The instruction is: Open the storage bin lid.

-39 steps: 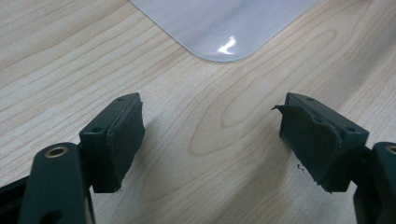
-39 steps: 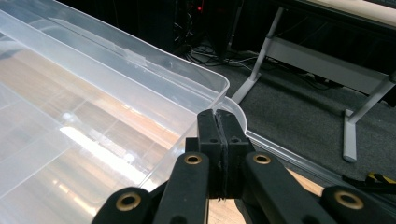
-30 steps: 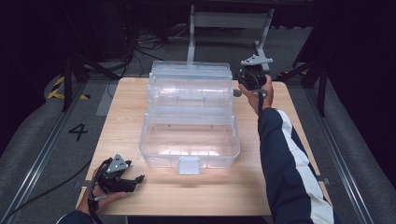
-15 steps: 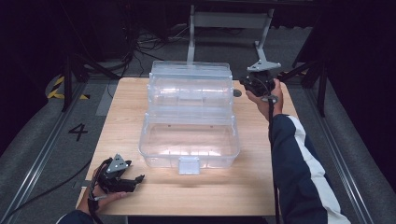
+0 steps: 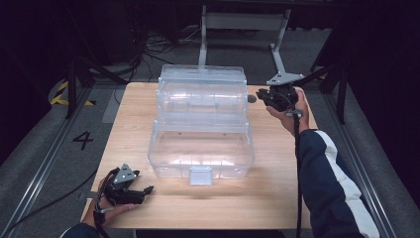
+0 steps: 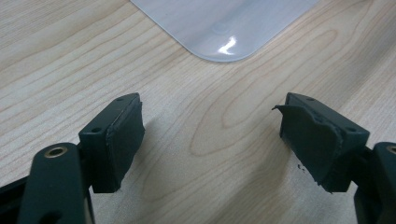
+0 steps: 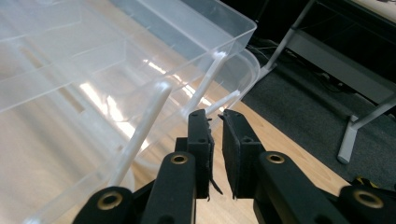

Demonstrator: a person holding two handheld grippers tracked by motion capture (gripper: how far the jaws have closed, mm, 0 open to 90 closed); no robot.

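Clear plastic box (image 5: 200, 126) stands mid-table (image 5: 277, 198), tiered trays fanned open, latch toward the person. Right gripper (image 5: 267, 96) held at the box's far right end, beside the upper tray; in the right gripper view its jaws stand nearly together, a narrow gap between them, tips just at a thin clear strut (image 7: 223, 100) of the box. Whether they pinch it cannot be told. Left gripper (image 5: 146, 191) rests low on the near left corner of the table, jaws wide apart, nothing between them, the box's corner (image 6: 224, 28) just ahead.
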